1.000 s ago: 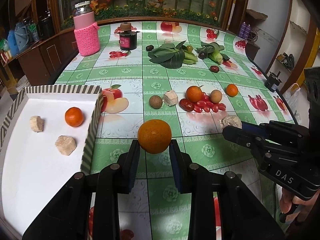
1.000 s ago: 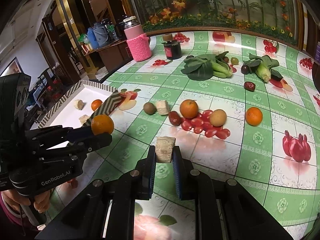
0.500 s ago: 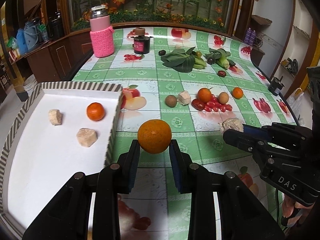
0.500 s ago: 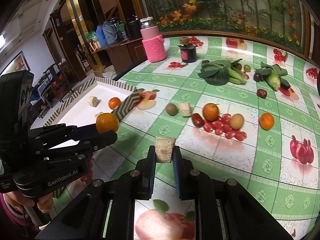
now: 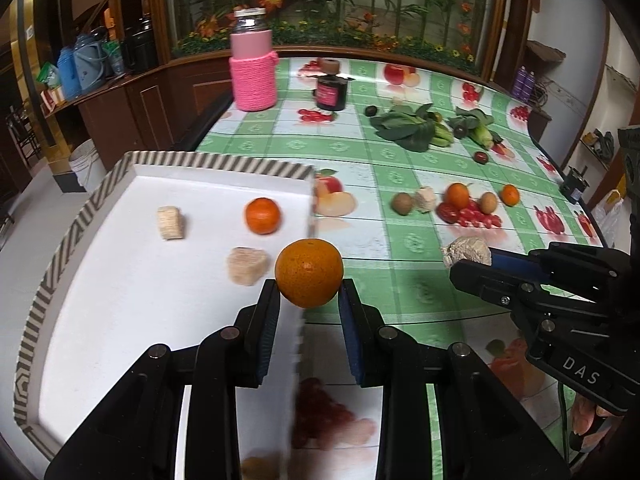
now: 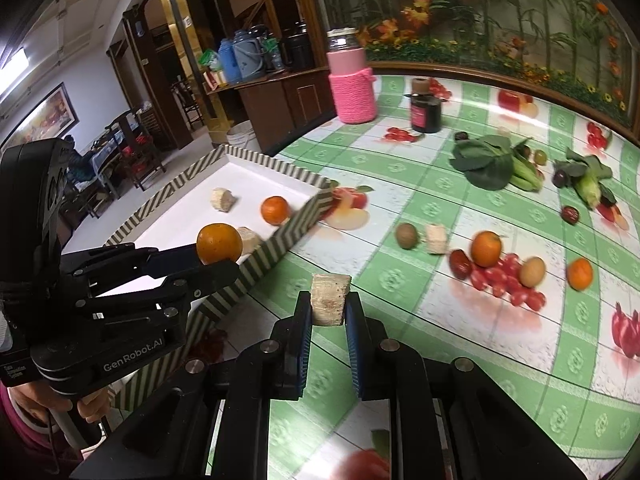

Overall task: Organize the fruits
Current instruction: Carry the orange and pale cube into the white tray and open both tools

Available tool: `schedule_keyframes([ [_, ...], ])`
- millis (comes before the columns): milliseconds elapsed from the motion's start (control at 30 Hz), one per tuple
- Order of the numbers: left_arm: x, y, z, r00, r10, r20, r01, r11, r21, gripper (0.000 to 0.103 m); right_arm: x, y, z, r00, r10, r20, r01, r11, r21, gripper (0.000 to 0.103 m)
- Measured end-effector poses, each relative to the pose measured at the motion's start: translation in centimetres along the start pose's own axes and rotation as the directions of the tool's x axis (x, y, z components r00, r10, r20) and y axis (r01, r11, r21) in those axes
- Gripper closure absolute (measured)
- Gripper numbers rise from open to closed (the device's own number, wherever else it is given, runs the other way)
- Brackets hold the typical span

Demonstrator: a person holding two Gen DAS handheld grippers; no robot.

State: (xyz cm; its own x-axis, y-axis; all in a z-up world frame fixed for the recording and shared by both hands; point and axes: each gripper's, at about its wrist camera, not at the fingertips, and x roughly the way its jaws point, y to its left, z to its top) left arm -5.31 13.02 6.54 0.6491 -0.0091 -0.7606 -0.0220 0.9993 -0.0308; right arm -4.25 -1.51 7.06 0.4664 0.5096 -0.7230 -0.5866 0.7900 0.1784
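- Since the earlier frames, the left gripper [image 5: 309,305] has travelled from above the table toward the white tray [image 5: 120,312]; its fingers now straddle the tray's right wall, where before they hung over green cloth.
- The right gripper [image 6: 328,312] has followed in the same direction and now sits nearer the tray's right wall than one second ago.
- Left gripper: pinching an orange [image 5: 309,273] between its two pads, lifted clear of the surface, above the tray's right wall.
- Right gripper: pinching a pale beige chunk [image 6: 330,299] between its blue pads, held above the table [image 6: 400,184], just right of the tray wall.
- In the right wrist view the left gripper [image 6: 224,264] appears at left with the orange [image 6: 219,243] at its tip, over the tray's near right edge.
- Tray contents: a small orange [image 5: 262,215] near the right wall, a beige chunk [image 5: 171,222] toward the far left, and another beige chunk [image 5: 246,266] near the middle, close to the held orange.
- Table centre: a kiwi [image 6: 406,235] touching a beige cube [image 6: 436,239]; further right a red date [image 6: 460,264], an orange [image 6: 485,248], a brown egg-shaped fruit [image 6: 532,272] and a small orange [image 6: 580,274], lying among printed tomatoes.
- Table far edge: a bottle in a pink knitted sleeve [image 6: 352,84], a dark jar [image 6: 426,114], leafy greens [image 6: 486,162] and corn [image 6: 590,188].
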Motion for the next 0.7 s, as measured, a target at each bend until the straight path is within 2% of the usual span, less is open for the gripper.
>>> schedule_keyframes([
  [700, 0.9, 8.8, -0.2, 0.995, 0.094, -0.033, -0.097, 0.989, -0.113, 0.075, 5.4, 6.6, 3.1, 0.995, 0.063, -0.074, -0.073, 0.988, -0.139, 0.087],
])
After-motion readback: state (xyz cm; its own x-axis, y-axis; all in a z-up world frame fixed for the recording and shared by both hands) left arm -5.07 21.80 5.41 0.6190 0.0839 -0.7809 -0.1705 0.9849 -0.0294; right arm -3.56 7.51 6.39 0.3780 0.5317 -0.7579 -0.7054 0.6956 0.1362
